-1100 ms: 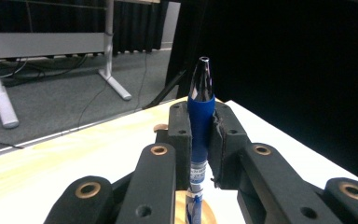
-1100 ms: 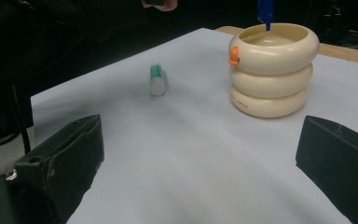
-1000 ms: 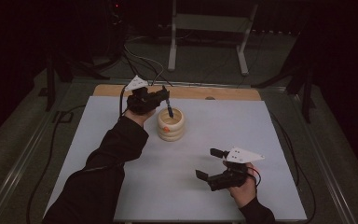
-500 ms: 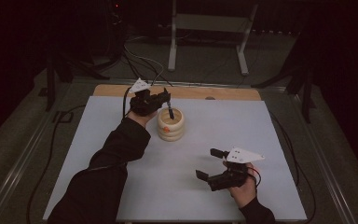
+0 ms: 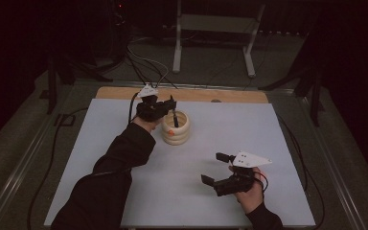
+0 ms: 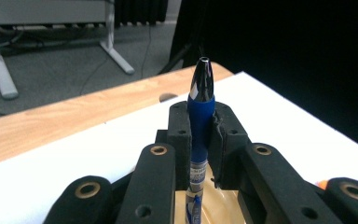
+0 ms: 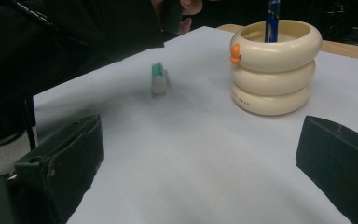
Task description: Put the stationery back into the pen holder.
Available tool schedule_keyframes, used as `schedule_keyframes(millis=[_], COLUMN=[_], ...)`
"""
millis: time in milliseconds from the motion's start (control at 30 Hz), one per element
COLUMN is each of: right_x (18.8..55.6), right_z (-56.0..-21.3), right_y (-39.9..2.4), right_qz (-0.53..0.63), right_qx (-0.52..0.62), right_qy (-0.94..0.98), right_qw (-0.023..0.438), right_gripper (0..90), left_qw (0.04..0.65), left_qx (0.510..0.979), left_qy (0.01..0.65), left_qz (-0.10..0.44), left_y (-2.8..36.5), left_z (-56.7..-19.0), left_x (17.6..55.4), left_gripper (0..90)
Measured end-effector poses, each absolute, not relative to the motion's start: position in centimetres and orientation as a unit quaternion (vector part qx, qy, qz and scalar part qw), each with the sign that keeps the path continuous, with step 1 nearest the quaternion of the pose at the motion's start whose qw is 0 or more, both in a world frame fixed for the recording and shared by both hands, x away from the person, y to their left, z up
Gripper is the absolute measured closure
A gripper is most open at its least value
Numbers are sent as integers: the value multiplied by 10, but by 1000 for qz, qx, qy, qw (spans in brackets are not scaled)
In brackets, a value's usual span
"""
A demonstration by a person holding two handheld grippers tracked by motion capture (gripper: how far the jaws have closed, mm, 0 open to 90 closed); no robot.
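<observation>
**Blue pen held over the cream holder**

The blue pen (image 6: pixel 200 116) is clamped between the jaws of the left gripper (image 5: pixel 172 112), and its lower end is inside the cream ringed pen holder (image 7: pixel 272 65) on the white worktop (image 5: pixel 268 139). The right gripper (image 5: pixel 216 167) rests near the front edge with its jaws released and wide apart. A green-capped marker (image 7: pixel 158 79) lies beside the holder.

Two hand-held claws, seen from above.
Left claw (image 5: pixel 172 115) closed, arm stretched forward; right claw (image 5: pixel 216 167) wide open, held low, pointing left.
</observation>
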State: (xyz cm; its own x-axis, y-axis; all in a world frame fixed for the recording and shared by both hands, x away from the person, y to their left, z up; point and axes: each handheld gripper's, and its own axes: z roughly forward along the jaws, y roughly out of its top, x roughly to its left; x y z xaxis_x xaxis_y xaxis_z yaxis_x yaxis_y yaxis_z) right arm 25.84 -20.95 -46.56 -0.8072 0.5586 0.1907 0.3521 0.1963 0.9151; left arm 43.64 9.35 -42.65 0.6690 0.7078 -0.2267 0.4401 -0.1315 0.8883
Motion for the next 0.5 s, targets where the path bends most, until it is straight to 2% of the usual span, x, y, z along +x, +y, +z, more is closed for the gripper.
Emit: schedule_keyframes(millis=[367,400,433,467,500], right_x=[259,259,259,259,259], right_z=[-466,-465,-465,-465,-465], right_y=[-210,-210,-210,-211,-211], right_qz=[561,561,561,563,563], right_qx=[297,298,298,299,299], right_qy=[767,767,767,765,765], right_qw=[91,90,90,89,89], right_gripper=[11,11,11,10,10], left_qw=[510,510,516,515,518], left_qx=[756,756,749,747,746], left_qy=[398,398,401,404,403], left_qz=[101,101,112,115,115], left_y=[87,87,87,88,89], left_z=[-432,-432,-429,-427,-425], left_x=[438,438,436,436,435], left_gripper=[795,734,734,502,502])
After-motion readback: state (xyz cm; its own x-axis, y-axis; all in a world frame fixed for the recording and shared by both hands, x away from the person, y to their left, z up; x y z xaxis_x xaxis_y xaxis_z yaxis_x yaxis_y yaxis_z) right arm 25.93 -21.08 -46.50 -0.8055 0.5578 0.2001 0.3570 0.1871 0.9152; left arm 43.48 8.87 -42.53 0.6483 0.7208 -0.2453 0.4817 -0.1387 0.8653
